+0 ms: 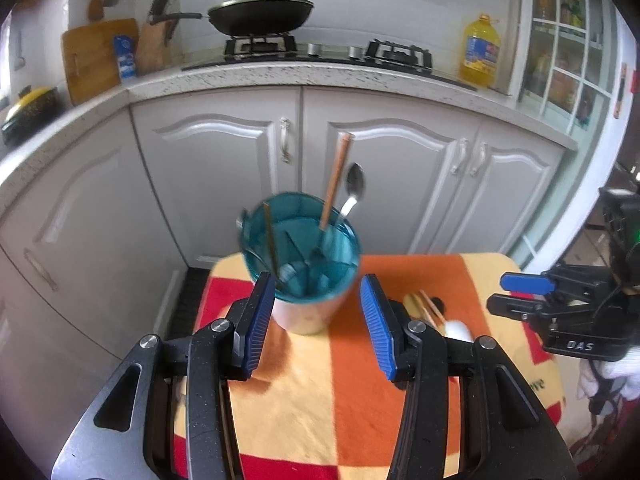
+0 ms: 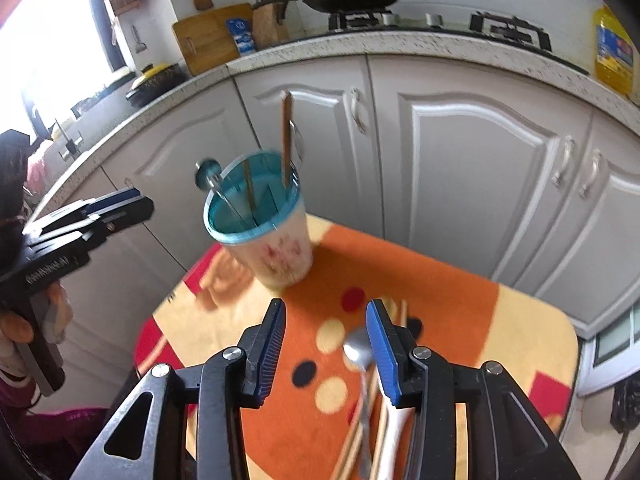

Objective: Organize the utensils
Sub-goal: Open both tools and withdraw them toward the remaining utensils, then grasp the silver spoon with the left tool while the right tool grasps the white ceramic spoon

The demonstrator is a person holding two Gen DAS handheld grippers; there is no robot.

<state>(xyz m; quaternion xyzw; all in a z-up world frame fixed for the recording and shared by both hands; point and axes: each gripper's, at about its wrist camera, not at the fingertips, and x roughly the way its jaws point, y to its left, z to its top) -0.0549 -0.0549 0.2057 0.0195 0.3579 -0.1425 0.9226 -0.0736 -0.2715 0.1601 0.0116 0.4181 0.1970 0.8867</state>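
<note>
**Both grippers empty, utensils split btw cup and table**

Left gripper: jaws spread, nothing pinched. The cup stands upright on the table just ahead of the jaws, its lower left side by the left jaw tip; can't tell if they touch. Cup has a teal divided insert. Inside it: a wooden chopstick and a metal spoon leaning at the far right, a thin stick at the left, plus another metal utensil w/ its end poking over the left rim.

Right gripper: jaws spread, pinching nothing. A metal spoon lies on the table btw the jaws, close to the right one, bowl end pointing away. Chopsticks and a white spoon lie beside it, partly under the right jaw. Cup sits well ahead & left of these jaws.

Table cover is orange, yellow & red w/ dots.
</note>
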